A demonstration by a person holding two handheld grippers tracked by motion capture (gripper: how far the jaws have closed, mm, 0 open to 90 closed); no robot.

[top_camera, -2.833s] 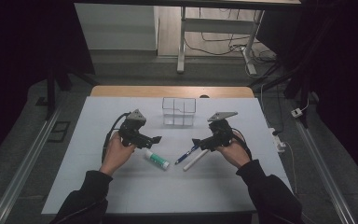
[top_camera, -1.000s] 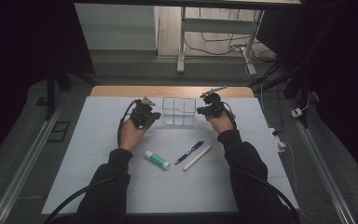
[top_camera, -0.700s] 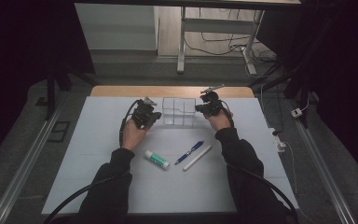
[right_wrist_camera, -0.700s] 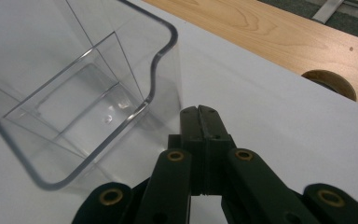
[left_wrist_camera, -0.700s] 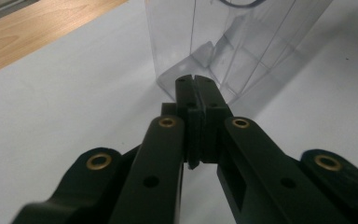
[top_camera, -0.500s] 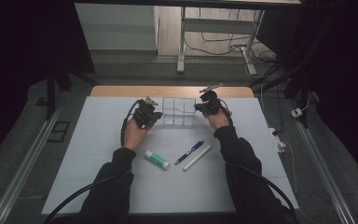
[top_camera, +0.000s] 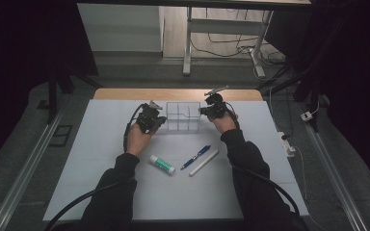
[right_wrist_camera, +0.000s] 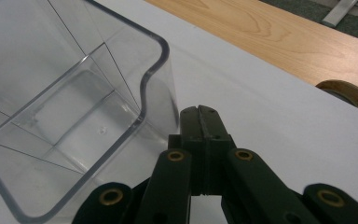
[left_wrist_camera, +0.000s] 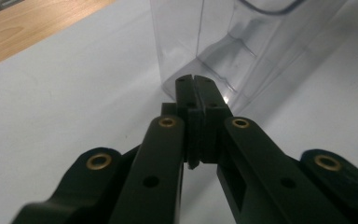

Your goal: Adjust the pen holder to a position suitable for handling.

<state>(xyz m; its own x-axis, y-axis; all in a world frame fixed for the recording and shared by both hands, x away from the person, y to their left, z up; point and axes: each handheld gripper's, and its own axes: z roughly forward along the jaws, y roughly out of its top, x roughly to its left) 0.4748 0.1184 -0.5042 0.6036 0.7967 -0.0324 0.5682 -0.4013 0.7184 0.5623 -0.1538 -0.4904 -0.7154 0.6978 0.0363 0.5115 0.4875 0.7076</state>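
Left jaws: your left gripper [left_wrist_camera: 196,88] has its two black jaws pressed together with nothing between them, the tips just beside the near left corner of the clear organiser [left_wrist_camera: 242,42], low at its base.
Right jaws: your right gripper [right_wrist_camera: 201,116] is likewise closed on nothing, the tips just beside the organiser's [right_wrist_camera: 74,112] rounded right-hand corner; whether they touch the wall cannot be told.
Hands: seen from above, your left gripper [top_camera: 150,117] and right gripper [top_camera: 214,107] flank the organiser, one at each end.
Task thing: the clear organiser [top_camera: 183,115] stands upright toward the far edge of the worktop [top_camera: 101,192], about midway between its side edges, its compartments empty.
Handling: judge it light, stiff and thin-walled; the glossy plastic is likely slippery and may slide or tip under a one-sided push.
Where to hold: open the jaws and pinch an end wall near the rim, or press both ends evenly.
Beyond: a glue stick [top_camera: 162,164], a blue pen [top_camera: 195,157] and a white stick [top_camera: 204,162] lie nearer your edge of the worktop, well apart from the organiser.
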